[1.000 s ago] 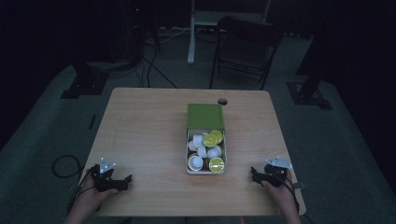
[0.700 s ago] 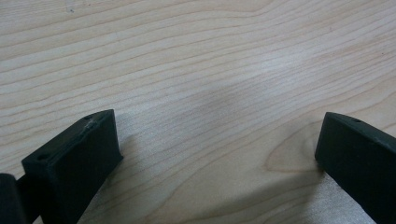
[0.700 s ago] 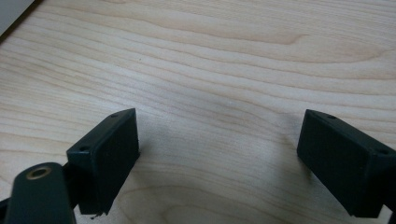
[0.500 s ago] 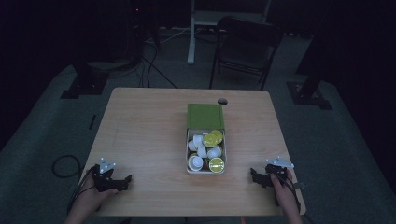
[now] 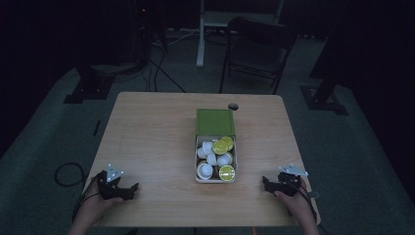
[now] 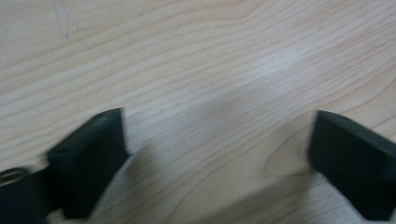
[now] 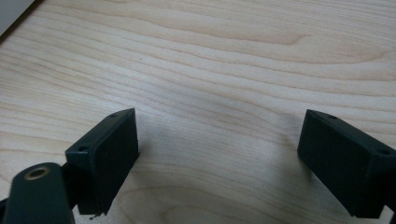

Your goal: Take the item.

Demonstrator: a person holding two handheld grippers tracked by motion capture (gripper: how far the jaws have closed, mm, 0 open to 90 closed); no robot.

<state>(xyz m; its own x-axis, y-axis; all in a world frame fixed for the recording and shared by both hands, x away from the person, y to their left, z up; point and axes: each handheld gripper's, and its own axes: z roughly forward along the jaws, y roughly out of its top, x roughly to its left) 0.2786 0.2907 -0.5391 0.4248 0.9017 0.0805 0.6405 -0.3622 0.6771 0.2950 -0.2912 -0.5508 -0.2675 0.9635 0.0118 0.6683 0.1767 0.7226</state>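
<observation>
My left gripper (image 5: 131, 188) rests on the wooden table (image 5: 151, 127) near its front left corner, held by a hand. In the left gripper view its jaws (image 6: 217, 126) stand apart over bare wood; they have just been closing a little, with nothing between them. At the front right, my right gripper (image 5: 266, 183) lies in the other hand and points toward the middle. Its jaws (image 7: 219, 121) are wide open over bare wood.
In the middle of the table stands an open tin (image 5: 197, 161) with a green lid (image 5: 215, 122) folded back. It holds several white and yellow-green capsules (image 5: 220, 159). A small dark round spot (image 5: 233, 106) lies behind it. A chair (image 5: 257, 51) stands beyond the table.
</observation>
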